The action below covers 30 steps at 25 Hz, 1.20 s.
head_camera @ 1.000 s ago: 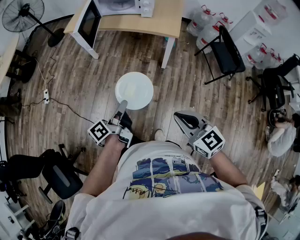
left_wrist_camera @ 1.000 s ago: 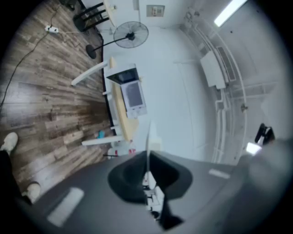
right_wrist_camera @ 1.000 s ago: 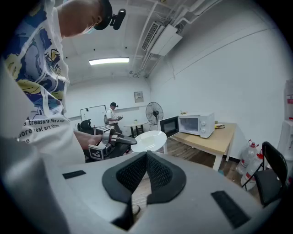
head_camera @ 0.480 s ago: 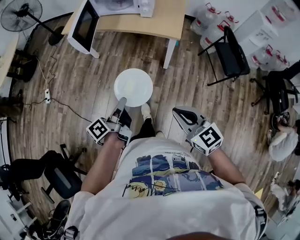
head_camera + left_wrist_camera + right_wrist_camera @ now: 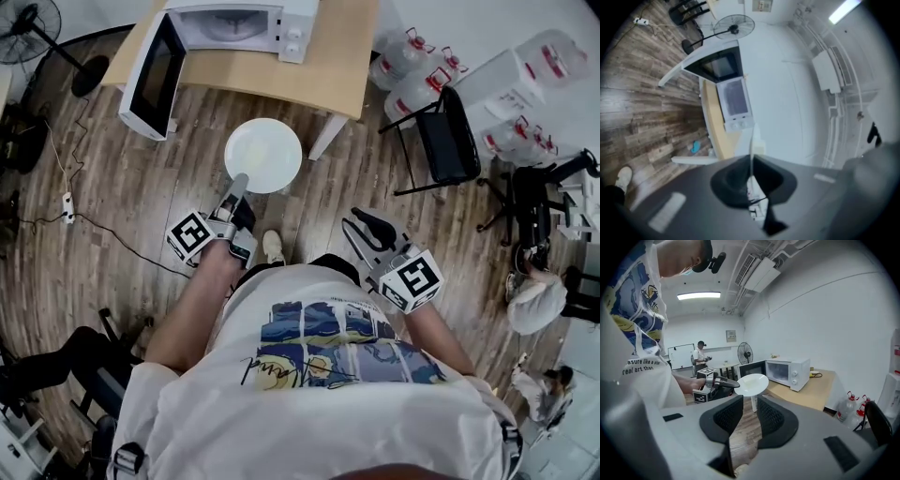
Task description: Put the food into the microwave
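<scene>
The grey left claw (image 5: 238, 183) reaches out level ahead of the bare left forearm (image 5: 192, 309), jaws pinched on the rim of a round white plate (image 5: 267, 150). The grey right claw (image 5: 361, 225) tilts slightly downward, its jaws parted and empty.

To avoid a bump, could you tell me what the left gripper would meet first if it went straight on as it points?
Probably the microwave, at its control-panel end, with the plate clamped in the left gripper touching first; depth is unclear.

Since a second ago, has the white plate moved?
Yes. The plate, held by the left gripper, has come toward the table, almost reaching its front edge below the open microwave.
</scene>
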Available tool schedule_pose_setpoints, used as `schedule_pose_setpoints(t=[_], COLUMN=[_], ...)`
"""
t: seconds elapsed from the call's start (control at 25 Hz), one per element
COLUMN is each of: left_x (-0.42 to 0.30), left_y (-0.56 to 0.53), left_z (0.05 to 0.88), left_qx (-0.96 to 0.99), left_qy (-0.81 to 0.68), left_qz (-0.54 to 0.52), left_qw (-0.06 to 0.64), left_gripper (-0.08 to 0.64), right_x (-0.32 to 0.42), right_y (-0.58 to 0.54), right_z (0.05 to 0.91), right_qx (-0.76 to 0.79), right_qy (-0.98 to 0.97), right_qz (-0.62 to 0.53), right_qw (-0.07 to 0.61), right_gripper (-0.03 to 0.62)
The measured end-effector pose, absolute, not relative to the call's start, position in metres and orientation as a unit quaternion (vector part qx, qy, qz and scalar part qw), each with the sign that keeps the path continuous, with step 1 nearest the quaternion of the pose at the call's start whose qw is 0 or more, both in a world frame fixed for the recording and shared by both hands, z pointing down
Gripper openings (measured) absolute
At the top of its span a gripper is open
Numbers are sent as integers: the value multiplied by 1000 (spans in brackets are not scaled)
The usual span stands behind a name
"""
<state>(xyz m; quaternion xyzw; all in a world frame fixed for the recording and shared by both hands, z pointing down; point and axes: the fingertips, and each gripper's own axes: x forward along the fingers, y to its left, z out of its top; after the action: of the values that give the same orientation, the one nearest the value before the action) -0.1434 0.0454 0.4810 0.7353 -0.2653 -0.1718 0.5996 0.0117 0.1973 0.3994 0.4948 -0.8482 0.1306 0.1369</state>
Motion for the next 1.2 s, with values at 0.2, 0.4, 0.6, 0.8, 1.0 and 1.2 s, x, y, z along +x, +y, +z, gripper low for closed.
schedule_pose_setpoints(t=[0.2,0.4,0.6,0.8,1.0,1.2], left_x=[-137,-132,-124,-109,-98,-91], left_y=[-15,-68,-124,-181,-233,-283], left_z=[493,504,510,512,520,532], left_qx=[718,704,687,675,660,638], left_qy=[-286,-318,-355,-391,-428,-457], left_qz=[-185,-201,-217,-234,-250,-270], left_qw=[608,603,596,580,565,557], left_gripper=[15,15,15,15,15,15], right_x=[15,42,68,99,132,152], right_y=[150,100,35,-34,-87,-123], right_z=[397,400,401,396,396,411], right_qx=[493,477,444,398,363,338], right_qy=[-847,-855,-874,-898,-915,-922], right_qz=[139,143,134,124,117,127], right_qw=[139,144,144,137,134,144], right_gripper=[84,81,74,67,63,61])
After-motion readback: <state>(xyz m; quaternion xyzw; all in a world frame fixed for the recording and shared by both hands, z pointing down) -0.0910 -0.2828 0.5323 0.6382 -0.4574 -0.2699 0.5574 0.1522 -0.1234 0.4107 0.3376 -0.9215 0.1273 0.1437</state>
